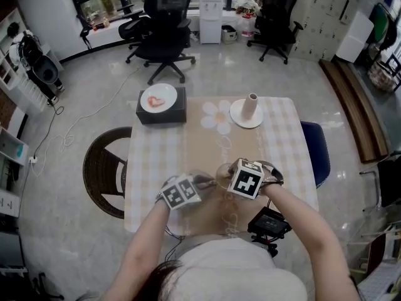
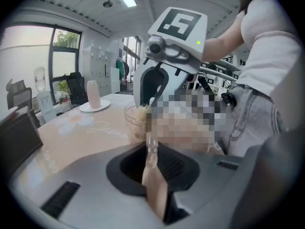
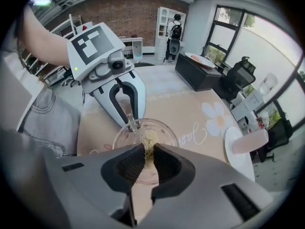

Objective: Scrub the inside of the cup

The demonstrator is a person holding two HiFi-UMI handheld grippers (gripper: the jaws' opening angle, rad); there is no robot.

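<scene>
A clear glass cup (image 1: 221, 170) stands on the beige runner near the table's front edge. In the left gripper view my left gripper (image 2: 151, 147) is shut on the cup's glass handle (image 2: 152, 144), and the cup's bowl (image 2: 133, 119) lies just beyond. My right gripper (image 3: 148, 150) points steeply down over the cup (image 3: 164, 133) and is shut on a tuft of yellowish scrubber (image 3: 149, 138) that reaches into the cup. The right gripper view also shows the left gripper (image 3: 125, 99) from the front, pinching the handle at the rim.
At the table's far left a black box (image 1: 160, 109) carries a white plate. A pale tumbler lies on a white saucer (image 1: 246, 119) at the far right. A black device (image 1: 269, 223) hangs at the front edge. Office chairs stand beyond the table.
</scene>
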